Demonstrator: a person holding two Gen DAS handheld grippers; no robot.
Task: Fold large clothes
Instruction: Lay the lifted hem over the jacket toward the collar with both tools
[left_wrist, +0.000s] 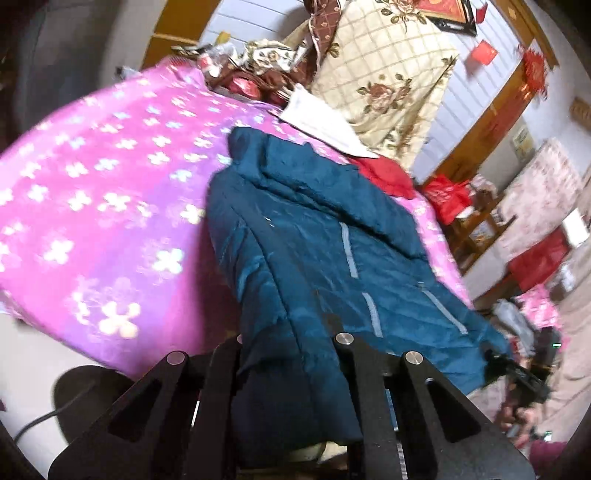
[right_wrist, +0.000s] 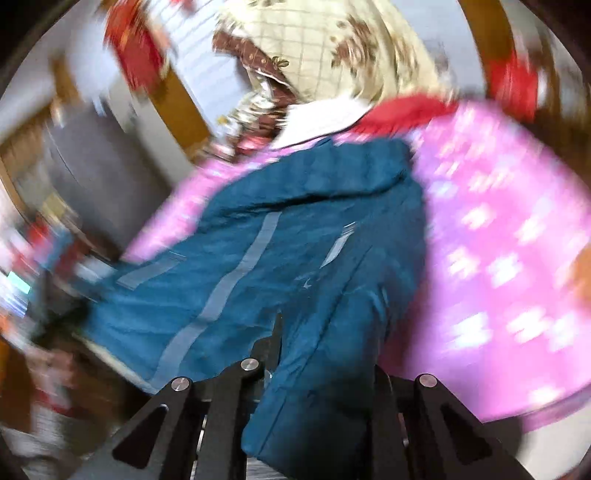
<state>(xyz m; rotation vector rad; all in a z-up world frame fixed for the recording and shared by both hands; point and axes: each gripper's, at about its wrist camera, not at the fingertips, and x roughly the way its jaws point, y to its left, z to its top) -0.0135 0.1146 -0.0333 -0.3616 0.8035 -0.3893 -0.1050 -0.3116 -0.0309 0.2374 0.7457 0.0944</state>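
Jacket hem is clamped in left gripper and right gripper; both corners should be carried level toward the hood.

Bright, even light; fisheye-bent edges; right wrist view heavily motion-blurred; left milder.

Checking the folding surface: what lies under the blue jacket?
The blue jacket lies on a pink flowered blanket, which shows on both sides of it. A red cloth sits beside its hood. Whatever is directly beneath the jacket is covered.
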